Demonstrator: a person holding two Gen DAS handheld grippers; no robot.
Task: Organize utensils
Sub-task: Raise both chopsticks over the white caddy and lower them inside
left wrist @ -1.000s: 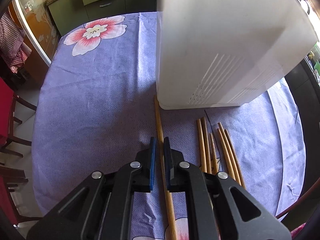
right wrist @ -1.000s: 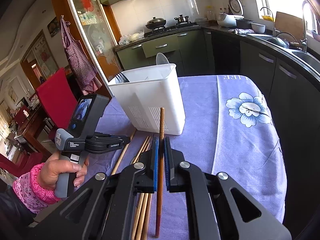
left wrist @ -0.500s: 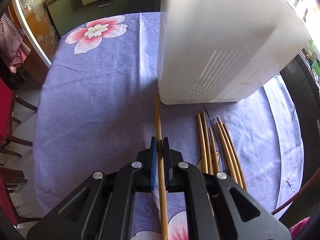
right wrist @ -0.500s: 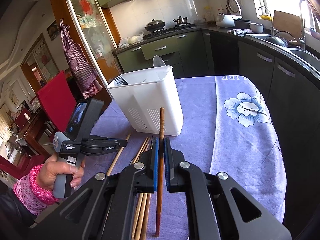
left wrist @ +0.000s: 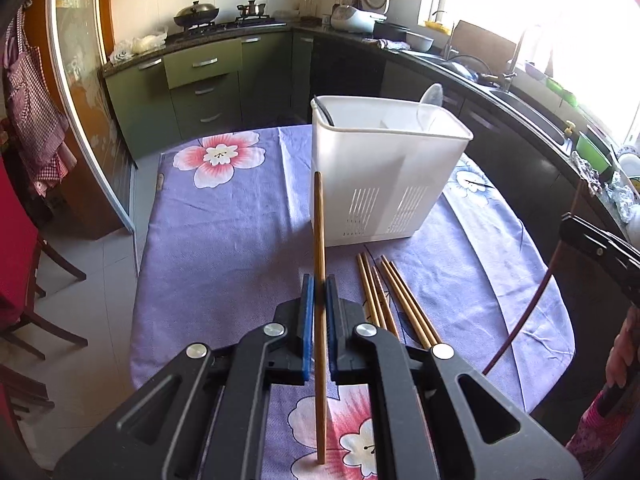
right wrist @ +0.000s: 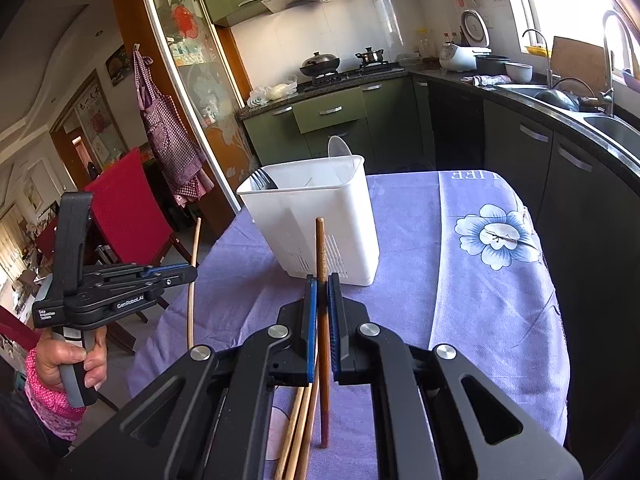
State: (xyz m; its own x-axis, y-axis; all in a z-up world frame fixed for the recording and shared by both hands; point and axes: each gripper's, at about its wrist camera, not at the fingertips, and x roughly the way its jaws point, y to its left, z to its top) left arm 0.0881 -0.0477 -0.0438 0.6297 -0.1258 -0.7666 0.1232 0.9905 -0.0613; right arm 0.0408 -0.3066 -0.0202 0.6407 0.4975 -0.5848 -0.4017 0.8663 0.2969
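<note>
Left gripper (left wrist: 317,292) has lifted its pinched chopstick (left wrist: 319,240) off the tablecloth (left wrist: 224,240); right gripper (right wrist: 322,296) clamps another chopstick (right wrist: 321,248). Both ready for the white holder (left wrist: 380,168), frame centre.

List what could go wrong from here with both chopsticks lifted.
1. The left gripper and right gripper each pinch a single chopstick near mid-length; the light chopstick or the dark chopstick may pivot or slip.
2. The white utensil holder already holds a spoon, so a tilted stick could catch its rim.
3. A low swing might scatter the loose chopsticks on the tablecloth.
</note>
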